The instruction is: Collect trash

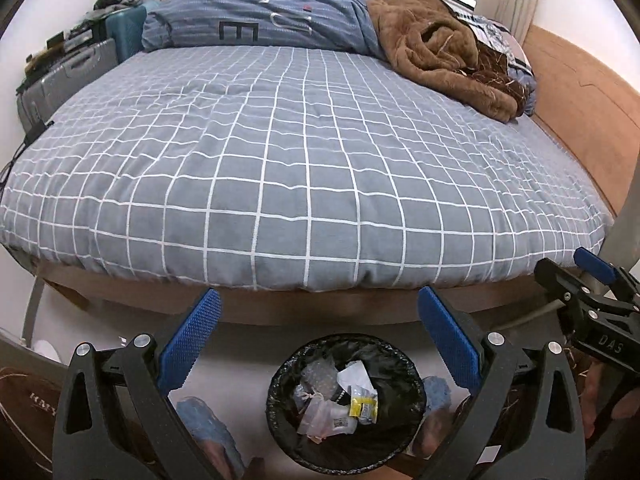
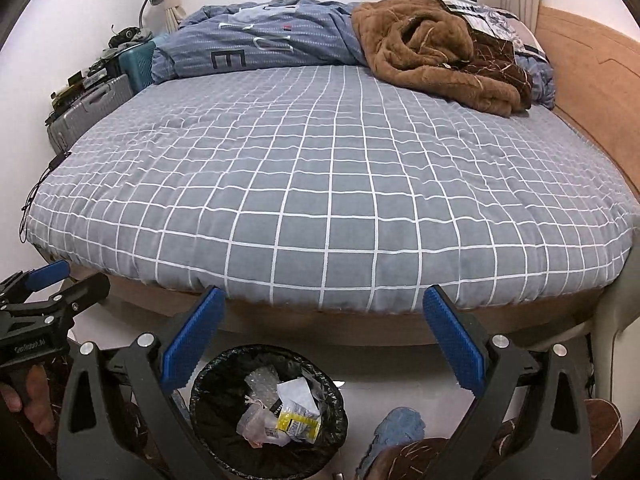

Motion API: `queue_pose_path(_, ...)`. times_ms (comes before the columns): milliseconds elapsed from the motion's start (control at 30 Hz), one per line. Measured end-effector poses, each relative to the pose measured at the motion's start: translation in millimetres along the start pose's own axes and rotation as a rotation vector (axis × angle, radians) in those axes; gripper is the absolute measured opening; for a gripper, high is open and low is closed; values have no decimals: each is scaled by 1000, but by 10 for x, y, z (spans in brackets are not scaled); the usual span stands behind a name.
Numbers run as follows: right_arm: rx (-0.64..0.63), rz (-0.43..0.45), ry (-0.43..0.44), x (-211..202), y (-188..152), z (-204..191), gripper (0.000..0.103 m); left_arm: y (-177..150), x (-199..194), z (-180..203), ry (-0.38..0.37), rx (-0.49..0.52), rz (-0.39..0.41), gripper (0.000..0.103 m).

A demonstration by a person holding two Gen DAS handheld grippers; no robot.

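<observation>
The bin [image 1: 346,404], already holding wrappers [image 1: 362,400], sits on the floor at 6 o'clock under the left gripper [image 1: 320,344], nearer than the right gripper [image 2: 322,346]; both jaws spread, empty.

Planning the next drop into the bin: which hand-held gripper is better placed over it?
Left, probably. The bin sits centred between the open left hand-held gripper; under the right hand-held gripper it lies off-centre.
</observation>
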State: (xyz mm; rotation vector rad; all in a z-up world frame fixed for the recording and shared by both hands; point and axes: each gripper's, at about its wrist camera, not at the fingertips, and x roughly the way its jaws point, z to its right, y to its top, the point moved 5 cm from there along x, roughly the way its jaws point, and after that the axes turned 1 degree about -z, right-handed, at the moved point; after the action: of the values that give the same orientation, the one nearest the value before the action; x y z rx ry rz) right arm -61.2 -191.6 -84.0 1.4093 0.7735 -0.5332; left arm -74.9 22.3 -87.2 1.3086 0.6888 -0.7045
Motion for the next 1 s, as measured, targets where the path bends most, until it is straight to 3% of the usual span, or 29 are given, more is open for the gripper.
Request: queue_pose_path(1000,-9,-1,-5,-31,20,-1,95,34,-52,-55,23,-2,18,97)
